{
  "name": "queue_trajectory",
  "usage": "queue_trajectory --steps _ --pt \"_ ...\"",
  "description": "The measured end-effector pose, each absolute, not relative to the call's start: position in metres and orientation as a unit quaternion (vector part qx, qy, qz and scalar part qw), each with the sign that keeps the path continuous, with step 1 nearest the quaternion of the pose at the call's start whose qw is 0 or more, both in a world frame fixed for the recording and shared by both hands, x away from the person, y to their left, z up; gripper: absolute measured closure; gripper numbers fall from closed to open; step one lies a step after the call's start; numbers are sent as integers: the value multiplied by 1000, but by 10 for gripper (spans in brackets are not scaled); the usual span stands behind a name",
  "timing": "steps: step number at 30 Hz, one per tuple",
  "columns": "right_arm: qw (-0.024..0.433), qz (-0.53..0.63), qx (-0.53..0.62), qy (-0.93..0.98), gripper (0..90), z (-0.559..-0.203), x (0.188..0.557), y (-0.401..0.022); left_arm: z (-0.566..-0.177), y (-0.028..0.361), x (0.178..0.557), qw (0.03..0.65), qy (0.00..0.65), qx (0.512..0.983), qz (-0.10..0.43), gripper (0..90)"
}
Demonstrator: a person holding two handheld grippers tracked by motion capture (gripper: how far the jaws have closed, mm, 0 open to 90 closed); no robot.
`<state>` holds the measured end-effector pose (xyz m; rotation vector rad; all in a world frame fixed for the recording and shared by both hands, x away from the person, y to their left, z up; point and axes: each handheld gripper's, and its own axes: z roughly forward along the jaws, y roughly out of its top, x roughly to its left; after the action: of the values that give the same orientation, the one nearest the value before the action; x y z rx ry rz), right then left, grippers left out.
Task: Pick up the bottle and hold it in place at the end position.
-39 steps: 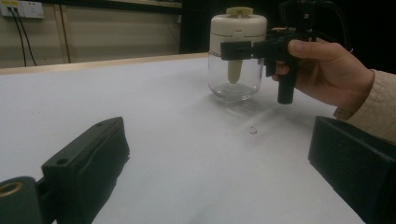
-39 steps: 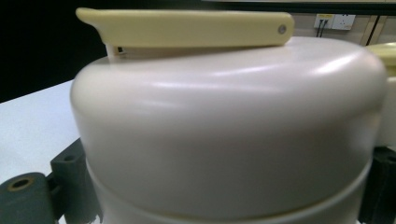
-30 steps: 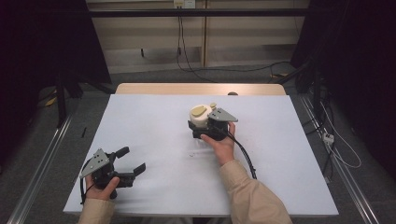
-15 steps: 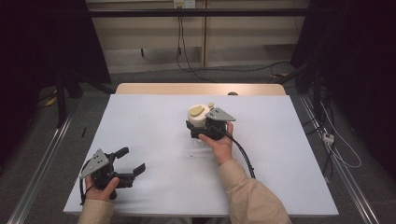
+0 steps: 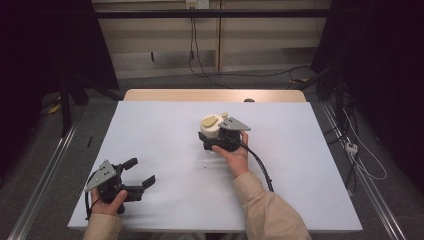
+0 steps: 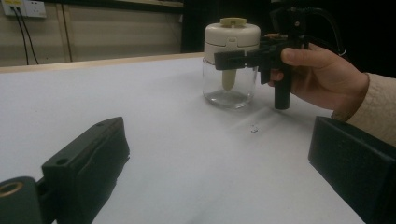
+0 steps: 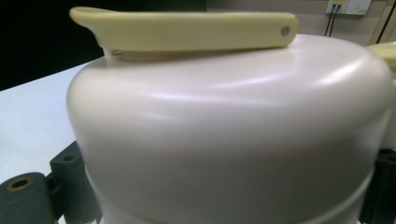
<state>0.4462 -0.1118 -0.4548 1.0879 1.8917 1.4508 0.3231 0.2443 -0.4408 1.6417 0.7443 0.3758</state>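
- Right gripper [image 5: 212,141] clamps the jar [image 6: 230,65] just under its cream lid [image 7: 224,121].
- Left gripper [image 5: 137,174] rests near the table [image 5: 165,130] edge, jaws spread wide, holding nothing.

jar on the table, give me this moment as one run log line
right gripper: jaws around jar below lid, on table | left gripper: open, idle near front left edge

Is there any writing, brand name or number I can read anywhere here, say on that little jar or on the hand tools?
None can be read. The jar, its cream lid and both grippers show no lettering. The yellow sticker on the wall socket is too small and blurred to read.
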Motion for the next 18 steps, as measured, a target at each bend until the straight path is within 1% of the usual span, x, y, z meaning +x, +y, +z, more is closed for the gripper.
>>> queue_trajectory --steps 18 --pt "238 530 415 700 63 -456 441 -119 -442 241 326 605 318 712 160 42"
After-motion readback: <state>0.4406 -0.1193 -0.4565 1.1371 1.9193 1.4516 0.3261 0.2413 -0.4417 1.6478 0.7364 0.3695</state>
